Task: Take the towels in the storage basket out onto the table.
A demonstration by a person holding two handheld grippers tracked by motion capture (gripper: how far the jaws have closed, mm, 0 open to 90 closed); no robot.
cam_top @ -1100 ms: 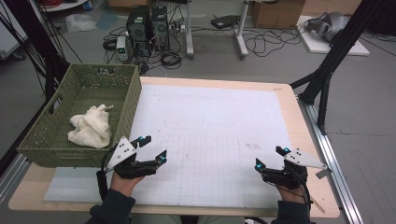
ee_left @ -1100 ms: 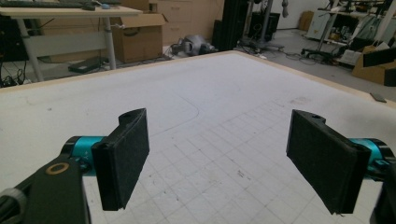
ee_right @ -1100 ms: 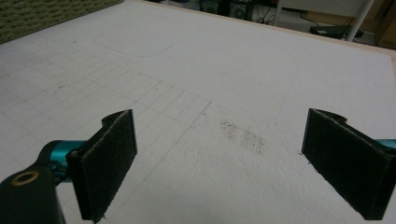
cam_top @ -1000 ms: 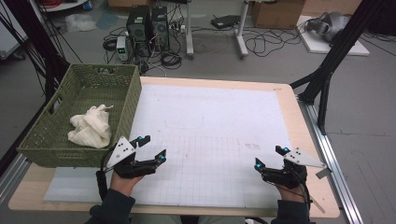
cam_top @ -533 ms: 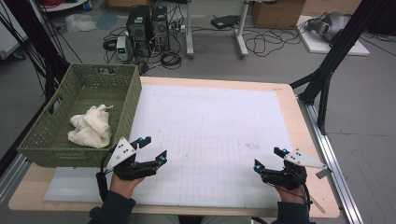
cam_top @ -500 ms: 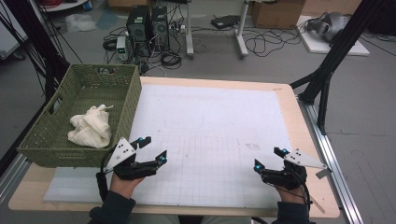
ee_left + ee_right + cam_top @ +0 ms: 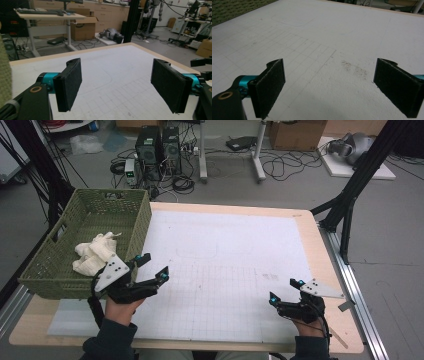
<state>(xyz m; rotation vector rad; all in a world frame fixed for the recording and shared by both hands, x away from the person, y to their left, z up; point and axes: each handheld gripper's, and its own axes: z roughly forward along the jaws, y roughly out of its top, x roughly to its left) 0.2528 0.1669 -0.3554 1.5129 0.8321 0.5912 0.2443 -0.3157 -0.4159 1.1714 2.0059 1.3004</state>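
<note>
Black tongs (image 7: 151,268) with teal joints, grey three-cornered plates and dark felt-like pads (image 7: 70,86) are seen; dark sleeves (image 7: 107,340) are worn.

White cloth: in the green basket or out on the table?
In. The white cloth lies bunched on the floor of the green basket, inside its woven walls, by the near end.

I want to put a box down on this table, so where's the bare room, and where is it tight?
The white mat lies bare from the green basket across to the right edge, with open room between the left gripper and right gripper. It is tight at the near left, where the left gripper hangs beside the basket holding the white cloth.
</note>
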